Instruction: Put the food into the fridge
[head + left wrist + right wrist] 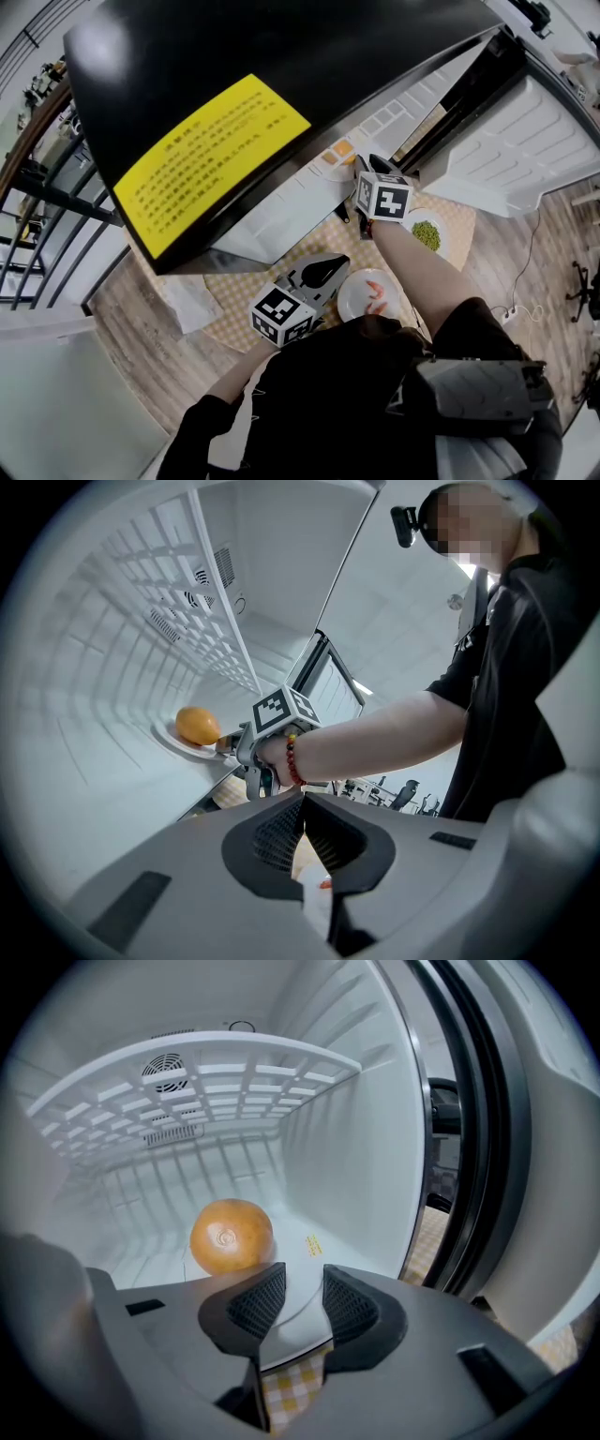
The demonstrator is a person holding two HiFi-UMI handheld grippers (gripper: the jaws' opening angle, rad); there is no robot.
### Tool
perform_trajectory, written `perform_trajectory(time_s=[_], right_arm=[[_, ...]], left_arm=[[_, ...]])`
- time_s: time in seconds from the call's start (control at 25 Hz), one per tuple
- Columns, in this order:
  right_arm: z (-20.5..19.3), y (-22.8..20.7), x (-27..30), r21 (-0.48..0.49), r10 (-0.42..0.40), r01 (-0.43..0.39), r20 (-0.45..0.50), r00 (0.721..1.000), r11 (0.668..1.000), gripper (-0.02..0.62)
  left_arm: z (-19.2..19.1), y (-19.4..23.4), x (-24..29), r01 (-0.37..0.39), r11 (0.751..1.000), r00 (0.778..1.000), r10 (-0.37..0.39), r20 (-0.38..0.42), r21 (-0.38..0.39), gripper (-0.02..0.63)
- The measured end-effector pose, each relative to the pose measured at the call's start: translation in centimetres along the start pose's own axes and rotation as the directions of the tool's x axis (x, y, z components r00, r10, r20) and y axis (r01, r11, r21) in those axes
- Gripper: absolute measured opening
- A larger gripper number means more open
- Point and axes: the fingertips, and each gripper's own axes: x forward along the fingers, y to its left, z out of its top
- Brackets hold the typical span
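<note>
An orange (232, 1235) lies on a white plate (298, 1321) on the floor of the open fridge (356, 1138), under a white wire shelf (216, 1063). My right gripper (305, 1283) reaches into the fridge and stands open, with the plate's near rim showing in the gap and the pads not pressing on it. From the left gripper view the same orange (198, 726) sits just beyond the right gripper (227, 748). My left gripper (330, 270) is low in front of the fridge, shut on the rim of a white plate of red food (361, 302).
The fridge's black top with a yellow label (211, 159) fills the head view's upper left. Its open white door (525, 141) stands at the right. A plate of green food (448, 246) rests on the checked cloth (234, 300) over a wooden floor.
</note>
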Motion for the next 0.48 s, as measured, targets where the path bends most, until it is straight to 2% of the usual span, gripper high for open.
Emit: perform_trajectory(time_s=[0.28,0.48], right_arm=[[0.4,0.6,0.0,-0.216,0.028,-0.025,0.01,1.0,0.976,0.121],[1.2,0.7,-1.0,-0.261,0.055,-0.039,0.052,0.997,0.964,0.097]], left_arm=[[-0.4,-0.4,-0.4,-0.005,1.0,1.0,0.006,-0.027,0.012,0.014],[0.3,0.3,-1.3,-0.075,0.997,0.997,0.075,-0.005,0.013,0.014]])
